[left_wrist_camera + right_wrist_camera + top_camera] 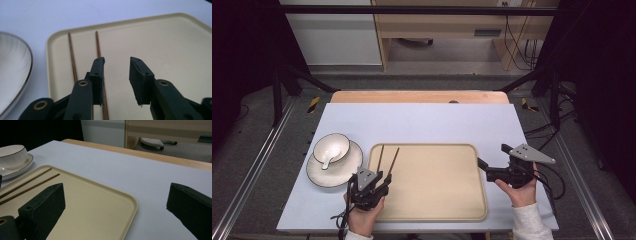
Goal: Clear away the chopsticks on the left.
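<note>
Two thin brown wooden chopsticks (386, 159) lie on the left part of the beige plastic tray (437, 216), long axes running away from the person. The left gripper (385, 181) hovers over their near ends, partly open and empty; one stick passes under its left jaw. The right gripper (492, 161), by the tray's right edge, gapes wide, empty, farther off.

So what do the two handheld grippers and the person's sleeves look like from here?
Both grippers, left and right, are black with two blocky black jaws and brass-coloured rivets at the joints. Each carries a grey three-cornered plate on top and trails a black cable. The person wears white sleeves.
</note>
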A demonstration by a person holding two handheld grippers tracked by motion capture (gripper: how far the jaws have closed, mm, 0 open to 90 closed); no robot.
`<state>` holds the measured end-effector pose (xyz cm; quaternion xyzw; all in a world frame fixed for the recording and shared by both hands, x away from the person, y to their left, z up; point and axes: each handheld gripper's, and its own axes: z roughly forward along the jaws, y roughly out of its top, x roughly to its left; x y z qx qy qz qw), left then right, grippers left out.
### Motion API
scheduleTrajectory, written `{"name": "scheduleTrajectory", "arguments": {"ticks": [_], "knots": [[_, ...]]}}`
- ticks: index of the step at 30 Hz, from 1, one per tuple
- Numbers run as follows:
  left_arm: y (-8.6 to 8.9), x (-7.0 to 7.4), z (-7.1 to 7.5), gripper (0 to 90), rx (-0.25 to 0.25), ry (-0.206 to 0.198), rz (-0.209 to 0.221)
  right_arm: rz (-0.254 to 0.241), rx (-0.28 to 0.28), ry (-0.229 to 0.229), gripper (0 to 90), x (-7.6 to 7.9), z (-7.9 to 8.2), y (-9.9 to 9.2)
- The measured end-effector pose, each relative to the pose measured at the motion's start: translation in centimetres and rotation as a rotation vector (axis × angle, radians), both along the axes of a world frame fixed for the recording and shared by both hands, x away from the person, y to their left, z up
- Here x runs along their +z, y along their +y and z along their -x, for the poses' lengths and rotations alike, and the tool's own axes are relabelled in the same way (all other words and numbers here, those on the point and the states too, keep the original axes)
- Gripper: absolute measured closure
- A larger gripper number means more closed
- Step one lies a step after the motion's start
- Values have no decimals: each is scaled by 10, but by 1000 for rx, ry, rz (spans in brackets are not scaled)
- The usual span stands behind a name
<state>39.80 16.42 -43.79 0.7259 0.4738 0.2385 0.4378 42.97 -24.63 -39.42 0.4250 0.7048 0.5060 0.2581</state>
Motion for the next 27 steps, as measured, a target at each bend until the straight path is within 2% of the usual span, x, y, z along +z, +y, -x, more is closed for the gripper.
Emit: {"name": "scheduleTrajectory", "arguments": {"ticks": [3,7,8,12,16,19,22,27], "knots": [[4,13,-7,575,-95,-10,10,-7,-5,-6,24,1,1,-1],[15,27,-14,477,-177,-10,-21,-11,-6,-5,23,2,1,-2],[21,30,-14,460,-194,-19,-47,-10,-4,-7,23,2,1,-3],[42,32,-12,360,-196,-36,-69,-15,-11,-14,22,3,2,-4],[63,25,-9,293,-178,-33,-41,-16,-13,-16,22,4,2,-6],[74,17,-6,248,-163,-37,-38,-18,-17,-7,21,2,1,-5],[81,12,-4,207,-154,-30,-49,-12,-13,0,21,0,0,-5],[88,7,-3,193,-137,-27,-47,-10,-12,10,21,-4,-2,-4]]}}
